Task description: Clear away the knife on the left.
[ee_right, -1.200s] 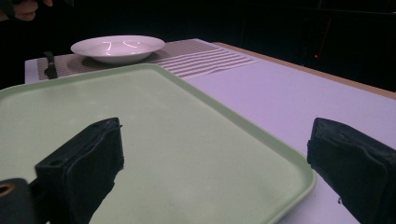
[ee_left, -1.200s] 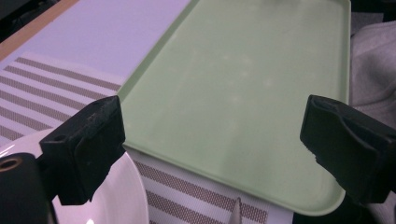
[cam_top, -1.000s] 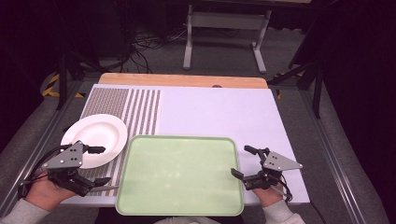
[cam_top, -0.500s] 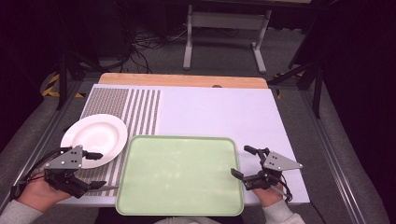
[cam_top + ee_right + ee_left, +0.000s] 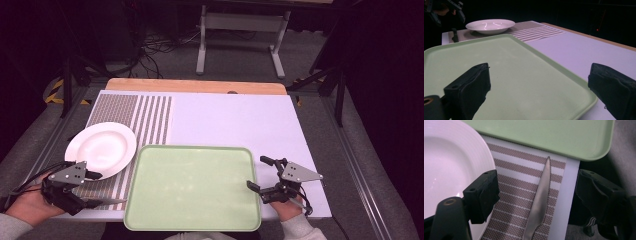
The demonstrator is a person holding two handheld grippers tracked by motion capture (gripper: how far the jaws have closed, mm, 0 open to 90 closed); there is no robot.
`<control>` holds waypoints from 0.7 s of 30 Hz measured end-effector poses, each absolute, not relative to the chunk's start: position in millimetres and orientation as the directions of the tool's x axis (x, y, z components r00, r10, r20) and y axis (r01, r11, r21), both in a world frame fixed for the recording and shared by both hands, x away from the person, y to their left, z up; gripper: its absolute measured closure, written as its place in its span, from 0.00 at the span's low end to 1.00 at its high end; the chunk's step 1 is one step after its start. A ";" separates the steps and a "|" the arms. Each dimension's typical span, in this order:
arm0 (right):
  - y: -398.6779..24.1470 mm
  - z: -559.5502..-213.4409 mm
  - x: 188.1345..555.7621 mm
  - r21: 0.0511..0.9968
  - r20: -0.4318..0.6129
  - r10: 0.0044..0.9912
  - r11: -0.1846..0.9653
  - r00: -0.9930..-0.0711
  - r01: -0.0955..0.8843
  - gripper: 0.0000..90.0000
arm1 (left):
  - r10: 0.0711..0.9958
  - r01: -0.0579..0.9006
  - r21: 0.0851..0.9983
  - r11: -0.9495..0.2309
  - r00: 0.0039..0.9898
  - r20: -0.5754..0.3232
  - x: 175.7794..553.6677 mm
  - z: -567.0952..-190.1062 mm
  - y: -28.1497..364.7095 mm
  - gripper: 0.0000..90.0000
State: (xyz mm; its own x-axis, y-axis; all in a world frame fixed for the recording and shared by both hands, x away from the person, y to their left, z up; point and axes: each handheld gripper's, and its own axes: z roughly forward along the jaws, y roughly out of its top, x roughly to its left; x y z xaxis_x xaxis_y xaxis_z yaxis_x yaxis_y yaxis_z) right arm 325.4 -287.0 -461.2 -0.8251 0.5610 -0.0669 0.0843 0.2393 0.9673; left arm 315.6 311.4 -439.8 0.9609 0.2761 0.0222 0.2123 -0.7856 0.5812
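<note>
A steel knife (image 5: 540,200) lies on the striped placemat (image 5: 516,195), its tip toward the green tray (image 5: 554,137); it also shows near the table's front edge (image 5: 107,201). My left gripper (image 5: 536,175) hangs over the knife with one jaw on each side. Its jaws have just been closing, but they stand open and clear of the blade. From above, the left gripper (image 5: 91,189) sits beside the white plate (image 5: 100,148). My right gripper (image 5: 256,172) is open astride the tray's right rim (image 5: 254,175), touching nothing.
The green tray (image 5: 499,62) has nothing on it and takes up the front middle of the table. The white plate (image 5: 490,25) rests on the placemat's left part. White tabletop (image 5: 230,120) stretches behind the tray. A wooden strip (image 5: 195,86) edges the far side.
My left gripper has slid a little left and toward the table's front edge and sunk lower over the knife, its jaws slightly narrower. The right gripper has kept still.
</note>
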 end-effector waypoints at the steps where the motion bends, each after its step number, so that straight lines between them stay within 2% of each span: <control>1: -286.9 -461.2 325.4 0.967 -0.066 0.560 0.239 -0.826 0.084 0.05 | 0.276 0.212 0.581 -0.786 0.961 0.022 315.6 -439.8 311.4 0.22; 11: -286.6 -461.3 325.3 0.968 -0.064 0.556 0.238 -0.828 0.085 0.06 | 0.275 0.230 0.492 -0.840 0.961 0.020 319.0 -444.3 319.5 0.28; 16: -286.4 -461.4 325.6 0.967 -0.065 0.556 0.239 -0.829 0.085 0.06 | 0.263 0.230 0.418 -0.879 0.964 0.024 321.0 -443.9 321.0 0.31; 19: -286.7 -461.1 325.6 0.968 -0.063 0.557 0.235 -0.828 0.085 0.06 | 0.269 0.253 0.355 -0.900 0.963 -0.003 323.3 -445.2 321.8 0.31; 21: -286.8 -461.0 325.7 0.969 -0.064 0.556 0.234 -0.829 0.083 0.06 | 0.269 0.256 0.346 -0.903 0.963 -0.010 323.9 -445.8 322.2 0.33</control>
State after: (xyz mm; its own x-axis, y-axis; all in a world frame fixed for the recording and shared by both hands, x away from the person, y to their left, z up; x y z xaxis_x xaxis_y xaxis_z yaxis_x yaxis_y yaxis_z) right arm 325.7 -286.8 -461.0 -0.8287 0.5560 -0.0636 0.0827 0.2342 0.9687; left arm 323.9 322.2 -445.8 0.9630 0.2692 -0.0101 0.2559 -0.9028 0.3457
